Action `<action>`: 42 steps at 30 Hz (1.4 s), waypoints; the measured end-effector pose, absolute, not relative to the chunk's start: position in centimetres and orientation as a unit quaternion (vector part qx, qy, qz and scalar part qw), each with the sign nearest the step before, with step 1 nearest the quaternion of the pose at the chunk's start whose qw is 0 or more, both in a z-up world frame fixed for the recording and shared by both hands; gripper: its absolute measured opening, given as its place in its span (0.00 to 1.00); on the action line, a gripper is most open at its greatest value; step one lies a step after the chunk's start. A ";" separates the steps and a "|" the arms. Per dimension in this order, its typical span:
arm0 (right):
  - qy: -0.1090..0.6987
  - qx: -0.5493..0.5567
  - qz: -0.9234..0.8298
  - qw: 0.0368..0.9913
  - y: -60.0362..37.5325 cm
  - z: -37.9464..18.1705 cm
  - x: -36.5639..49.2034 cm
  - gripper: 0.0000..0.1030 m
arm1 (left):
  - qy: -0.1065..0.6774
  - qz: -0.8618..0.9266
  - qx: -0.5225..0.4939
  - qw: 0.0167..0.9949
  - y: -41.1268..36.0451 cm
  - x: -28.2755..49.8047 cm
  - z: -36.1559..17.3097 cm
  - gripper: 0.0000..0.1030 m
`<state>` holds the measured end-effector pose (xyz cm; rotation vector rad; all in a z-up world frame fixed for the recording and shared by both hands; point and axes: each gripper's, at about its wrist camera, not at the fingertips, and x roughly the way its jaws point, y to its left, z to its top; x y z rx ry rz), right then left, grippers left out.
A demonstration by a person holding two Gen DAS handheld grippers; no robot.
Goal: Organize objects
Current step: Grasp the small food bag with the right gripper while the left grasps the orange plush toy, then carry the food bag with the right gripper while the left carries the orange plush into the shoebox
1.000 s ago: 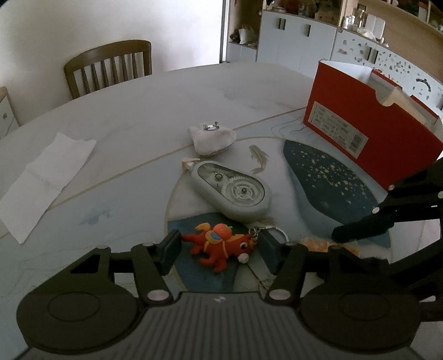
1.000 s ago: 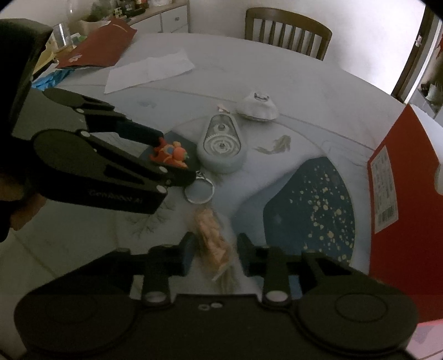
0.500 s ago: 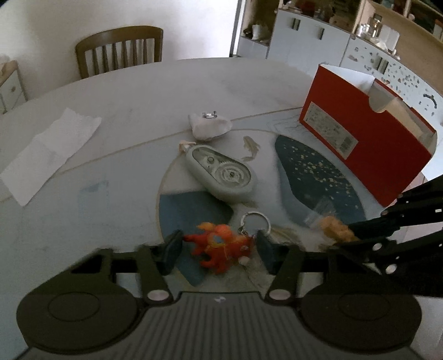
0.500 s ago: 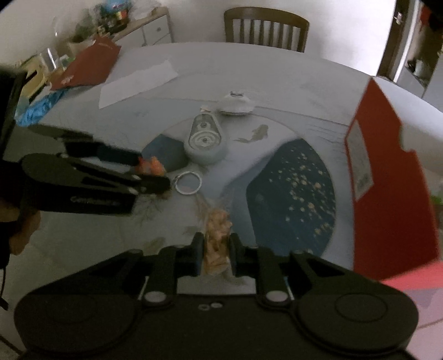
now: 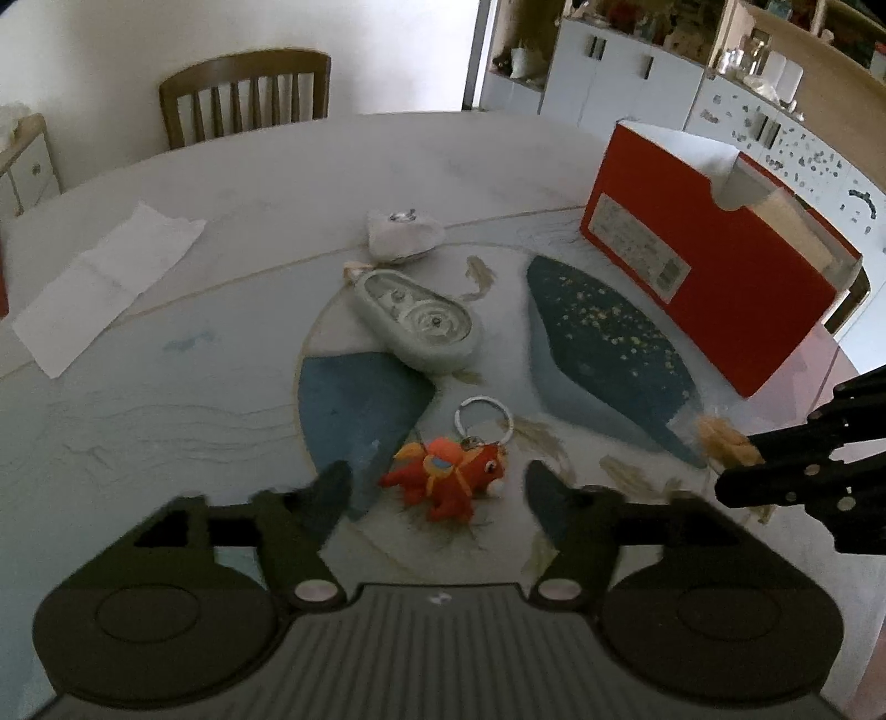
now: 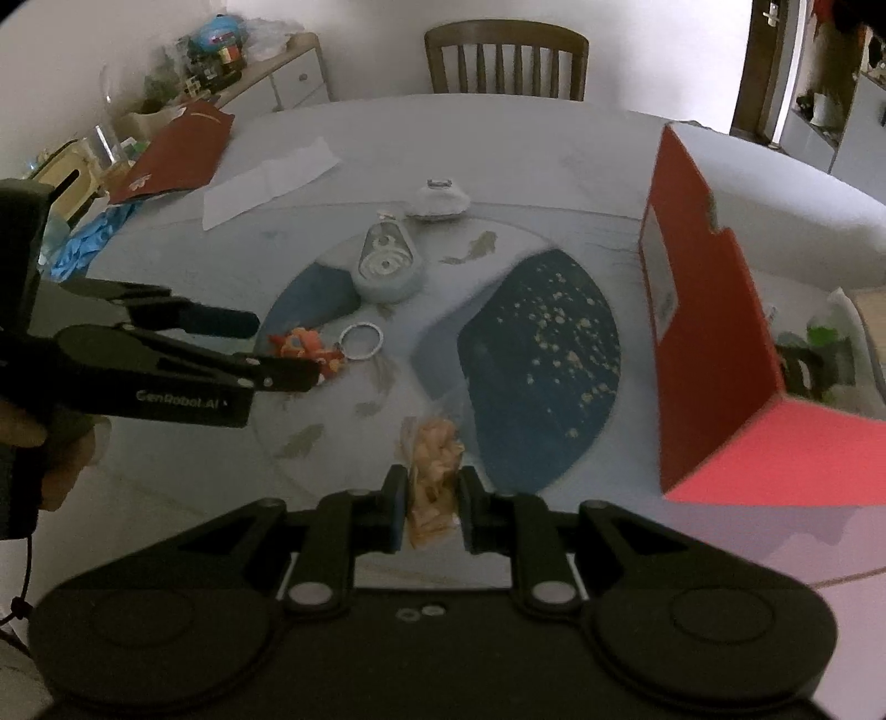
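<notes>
While you hold it: the small clear crinkly bag of tan snacks (image 6: 433, 471) is light and crushable, so your right gripper (image 6: 431, 505), clamped on it, should squeeze gently.
Toy: the soft orange rubber fish keyring (image 5: 447, 472) lies free; grab its fat body.
Left gripper (image 5: 437, 487): jaws apart, just opened, touching nothing.

The red box (image 6: 714, 354) is cut off by the right edge in the right wrist view, and its near end is blurry. Its label (image 5: 639, 249) has print too small to read. The small bag of snacks (image 6: 434, 471) is partly hidden between the right gripper's (image 6: 431, 507) fingers. In the left wrist view only its tip shows. The things on the far sideboard (image 6: 221, 50) are too small to tell. The red folder (image 6: 177, 152) hides part of the blue thing (image 6: 83, 246) under it.
</notes>
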<state>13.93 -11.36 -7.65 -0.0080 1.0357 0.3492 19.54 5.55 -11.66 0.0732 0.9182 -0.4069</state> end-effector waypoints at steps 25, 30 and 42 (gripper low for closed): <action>0.479 0.005 0.150 0.865 -15.9 -5.7 11.0 0.17 | 0.441 -0.139 0.054 0.885 2.5 19.6 -12.7 0.54; 0.469 0.006 0.152 0.870 -16.9 -4.5 10.9 0.17 | 0.439 -0.139 0.023 0.888 2.7 18.8 -11.8 0.54; 0.444 0.017 0.158 0.882 -20.2 -1.9 11.1 0.17 | 0.420 -0.158 -0.027 0.893 1.1 16.0 -6.6 0.54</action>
